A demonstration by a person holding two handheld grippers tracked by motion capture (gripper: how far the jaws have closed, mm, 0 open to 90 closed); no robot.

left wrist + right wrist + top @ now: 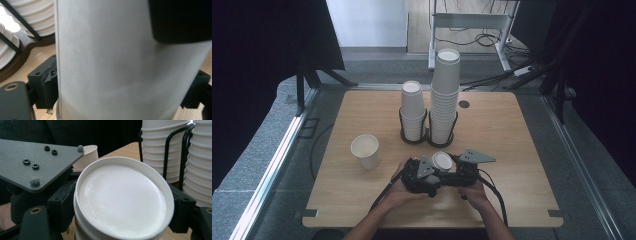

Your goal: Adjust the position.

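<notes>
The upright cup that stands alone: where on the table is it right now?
In the high view the lone cup stands mouth up on the table's left half, left of the two racked stacks and ahead of the left gripper.

Matt white paper cup (442, 161), light wood-grain table (512, 135), black wire rack (427, 134)
</notes>
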